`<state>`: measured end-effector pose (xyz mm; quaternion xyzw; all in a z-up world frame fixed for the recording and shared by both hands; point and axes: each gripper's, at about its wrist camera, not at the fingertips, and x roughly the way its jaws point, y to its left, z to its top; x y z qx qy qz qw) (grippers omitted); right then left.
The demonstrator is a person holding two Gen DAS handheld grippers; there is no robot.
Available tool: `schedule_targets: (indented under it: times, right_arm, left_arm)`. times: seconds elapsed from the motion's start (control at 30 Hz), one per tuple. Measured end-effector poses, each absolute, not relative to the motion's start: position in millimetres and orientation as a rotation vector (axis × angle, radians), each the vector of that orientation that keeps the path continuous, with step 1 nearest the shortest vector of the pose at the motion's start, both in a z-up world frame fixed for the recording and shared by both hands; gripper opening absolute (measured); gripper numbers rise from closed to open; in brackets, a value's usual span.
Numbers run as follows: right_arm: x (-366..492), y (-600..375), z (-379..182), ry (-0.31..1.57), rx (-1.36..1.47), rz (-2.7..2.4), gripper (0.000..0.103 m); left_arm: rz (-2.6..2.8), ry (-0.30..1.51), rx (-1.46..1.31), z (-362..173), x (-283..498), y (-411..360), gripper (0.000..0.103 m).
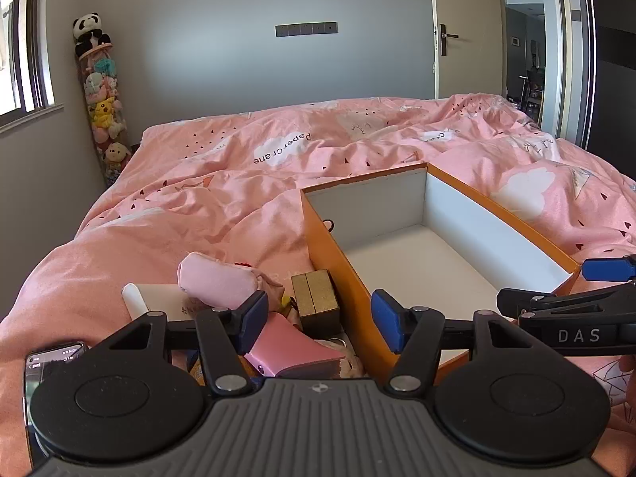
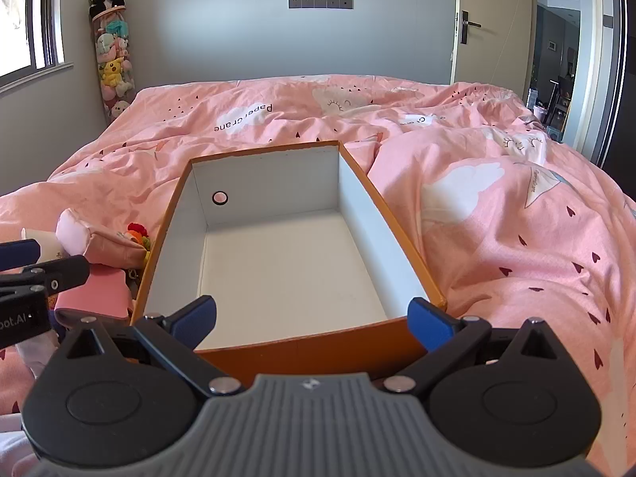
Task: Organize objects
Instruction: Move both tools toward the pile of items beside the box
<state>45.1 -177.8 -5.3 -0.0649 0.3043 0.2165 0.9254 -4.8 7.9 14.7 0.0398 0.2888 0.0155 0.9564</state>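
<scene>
1. The bed (image 2: 497, 206), under a pink duvet, carries everything else.
2. The orange box (image 2: 401, 234), white inside, sits open on the bed with nothing in it.
3. The right gripper (image 2: 314, 320) hangs at the box's near wall, its tongs spread wide and holding nothing.
4. The left gripper (image 1: 318, 320) hovers at the box's left wall, tongs spread, nothing between them.
5. Just left of the box lies a small heap: a pink pouch (image 1: 216, 282), a pink case (image 1: 292, 348) and a gold box (image 1: 318, 302) touching the orange wall.
6. A phone (image 1: 43, 361) lies farther left of the box, probably screen up; it is partly hidden.
</scene>
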Motion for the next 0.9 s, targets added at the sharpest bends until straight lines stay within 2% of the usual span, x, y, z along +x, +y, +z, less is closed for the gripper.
schedule_targets:
  times: [0.9]
  right_arm:
    - [50, -164, -2, 0.608, -0.187, 0.527, 0.102]
  left_arm:
    - [0.033, 0.617, 0.080, 16, -1, 13, 0.070]
